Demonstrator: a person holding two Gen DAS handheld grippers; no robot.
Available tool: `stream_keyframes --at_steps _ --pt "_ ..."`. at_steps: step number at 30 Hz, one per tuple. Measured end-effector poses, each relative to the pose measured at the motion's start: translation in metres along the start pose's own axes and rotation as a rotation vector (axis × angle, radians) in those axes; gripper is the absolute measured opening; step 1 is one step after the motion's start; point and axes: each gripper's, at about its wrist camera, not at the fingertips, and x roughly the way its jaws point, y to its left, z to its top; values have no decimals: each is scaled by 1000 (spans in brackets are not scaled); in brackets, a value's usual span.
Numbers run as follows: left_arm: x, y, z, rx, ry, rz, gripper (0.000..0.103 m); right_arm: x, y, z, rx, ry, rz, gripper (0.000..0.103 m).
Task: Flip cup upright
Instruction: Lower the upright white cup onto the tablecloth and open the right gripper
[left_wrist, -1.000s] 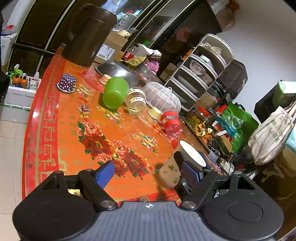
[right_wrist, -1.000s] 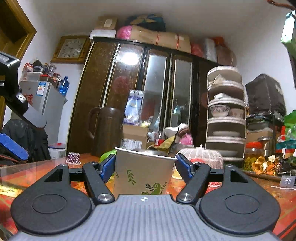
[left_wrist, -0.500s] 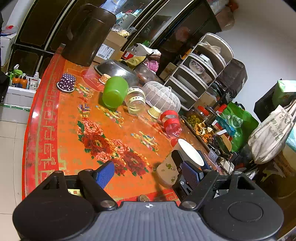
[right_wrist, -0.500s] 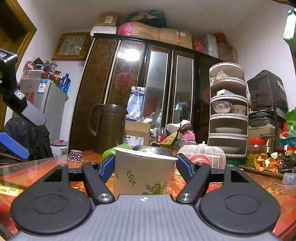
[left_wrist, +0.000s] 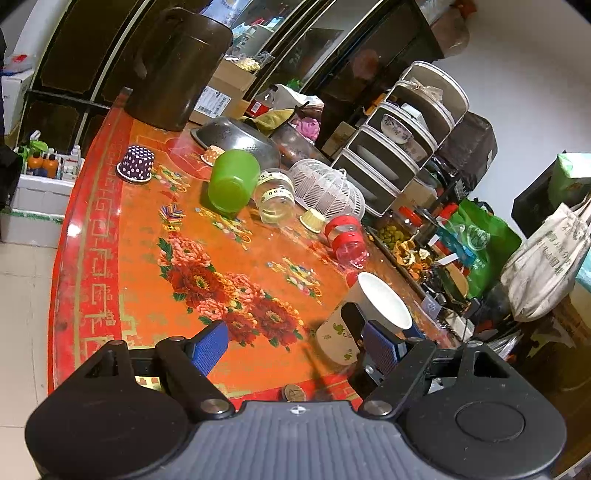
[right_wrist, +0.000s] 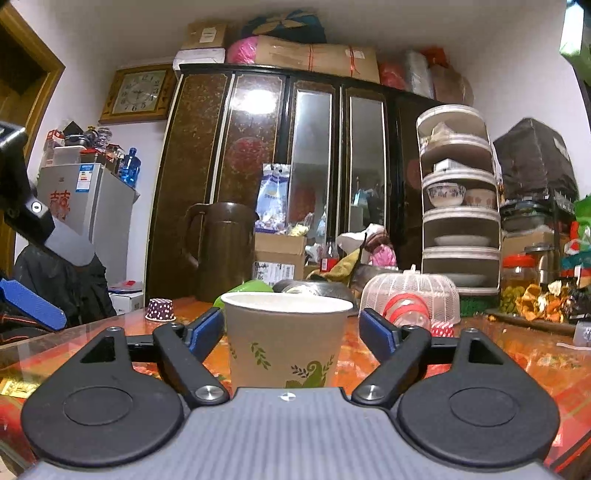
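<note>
Jaws spread: right gripper (right_wrist: 291, 328) flanks upright cup (right_wrist: 282, 343); left gripper (left_wrist: 295, 345) view shows table (left_wrist: 147, 229).

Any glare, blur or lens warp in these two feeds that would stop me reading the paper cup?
Left wrist view: strong fisheye bend at the edges, soft glare on the glossy table, paper cup sharp but partly hidden by the right gripper. Right wrist view: bright lamp reflection on the cabinet door, room walls bowed, cup crisp and evenly lit, no motion blur.

Bare floral table (left_wrist: 155, 291) ahead; green tumbler (left_wrist: 232, 181), jar (left_wrist: 275, 197) and mesh cover (left_wrist: 327, 190) crowd beyond.
</note>
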Motion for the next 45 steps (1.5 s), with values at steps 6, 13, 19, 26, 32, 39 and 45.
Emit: stream_keyframes --at_steps 6,13,19,26,32,39,45 --pt "-1 -6 -3 79 -80 37 101 -15 -12 12 60 73 30 102" --pt "-1 -30 -2 241 -90 190 101 -39 -40 58 124 218 35 102" --pt "-36 -84 8 383 -130 258 101 -71 -52 119 83 213 50 102" --pt "-36 -116 3 384 -65 195 101 -73 -55 124 81 335 66 102" --pt "-17 -117 -3 402 -17 247 101 -47 -69 98 144 465 41 102" --pt "-23 -116 -1 408 -13 239 101 -52 -69 95 187 462 52 102" --pt "-21 -117 -1 410 2 239 101 -54 -65 97 189 467 71 102"
